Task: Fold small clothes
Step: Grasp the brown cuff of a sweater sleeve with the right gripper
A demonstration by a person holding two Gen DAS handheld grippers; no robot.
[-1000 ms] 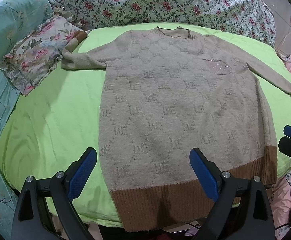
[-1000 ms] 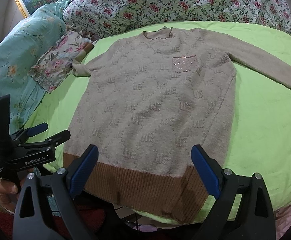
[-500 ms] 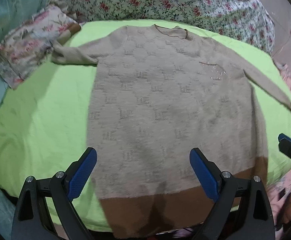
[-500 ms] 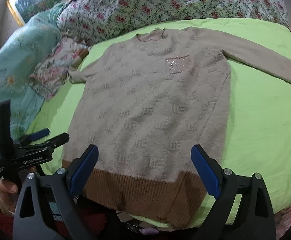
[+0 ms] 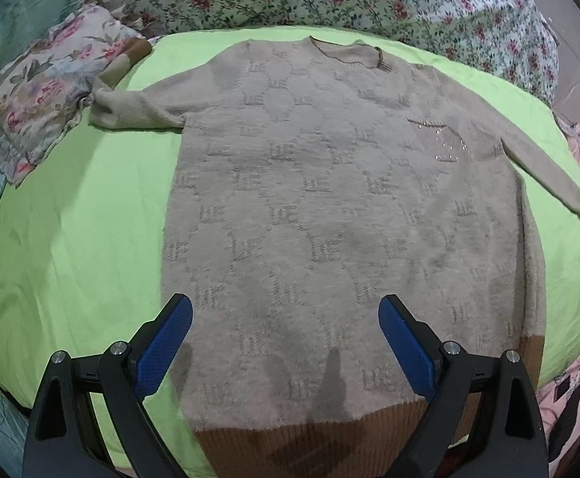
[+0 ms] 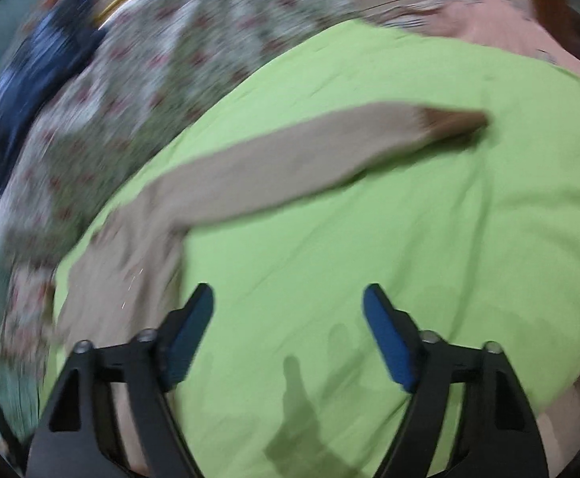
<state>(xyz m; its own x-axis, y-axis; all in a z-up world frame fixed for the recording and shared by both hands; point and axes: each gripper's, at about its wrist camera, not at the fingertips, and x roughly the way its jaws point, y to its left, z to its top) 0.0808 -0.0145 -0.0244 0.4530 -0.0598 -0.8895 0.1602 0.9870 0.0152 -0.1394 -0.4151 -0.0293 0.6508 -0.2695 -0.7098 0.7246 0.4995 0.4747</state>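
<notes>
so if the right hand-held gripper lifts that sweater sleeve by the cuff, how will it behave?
Probably floppy: the sleeve lies limp and flat on the green sheet, so it should drape from the brown cuff. The fuzzy knit likely grips the pads rather than slipping. The sweater body may drag behind.

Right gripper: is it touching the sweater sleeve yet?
Apart. The right wrist view shows the right gripper open over bare green sheet, the sleeve lying well beyond its fingertips.

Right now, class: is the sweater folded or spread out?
Spread out: the sweater lies flat on the green sheet, sleeves extended, nothing folded over.
</notes>
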